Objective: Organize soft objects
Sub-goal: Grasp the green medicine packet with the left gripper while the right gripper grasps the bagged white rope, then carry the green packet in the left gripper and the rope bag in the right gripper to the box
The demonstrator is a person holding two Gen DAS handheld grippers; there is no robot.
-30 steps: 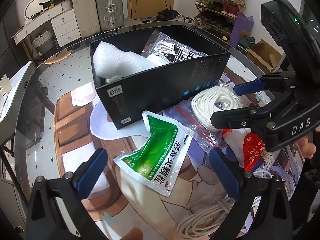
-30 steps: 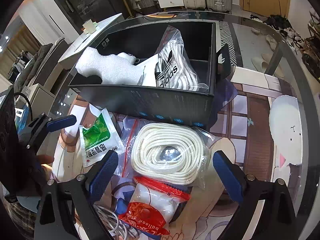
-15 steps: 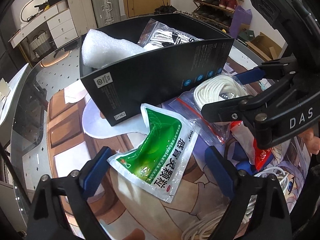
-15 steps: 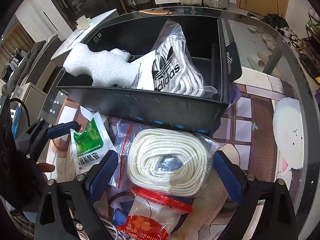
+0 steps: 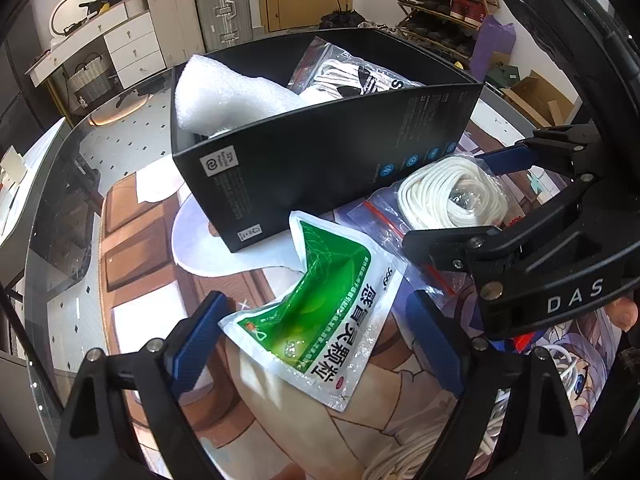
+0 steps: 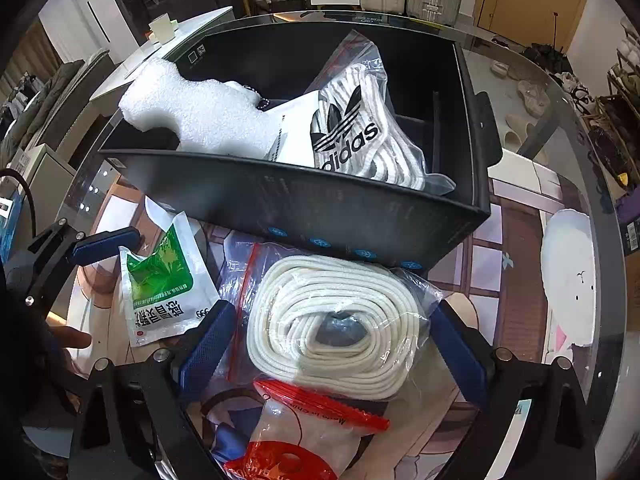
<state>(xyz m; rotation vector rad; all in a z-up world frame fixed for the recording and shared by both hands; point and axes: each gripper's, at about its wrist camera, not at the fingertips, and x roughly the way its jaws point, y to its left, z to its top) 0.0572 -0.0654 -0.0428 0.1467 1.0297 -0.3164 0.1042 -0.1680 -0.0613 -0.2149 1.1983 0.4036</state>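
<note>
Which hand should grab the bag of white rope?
Probably the right. The right gripper already straddles the bag of white rope, its open jaws on either side, in front of the black box. The left gripper is busy: its jaws have just been closing around the green packet.

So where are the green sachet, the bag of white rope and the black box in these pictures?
green sachet (image 5: 320, 320): left wrist view, on its green printed middle.
bag of white rope (image 6: 336, 320): right wrist view, on the coiled rope inside the clear bag.
black box (image 6: 304, 208): right wrist view, on its near outer wall.
</note>
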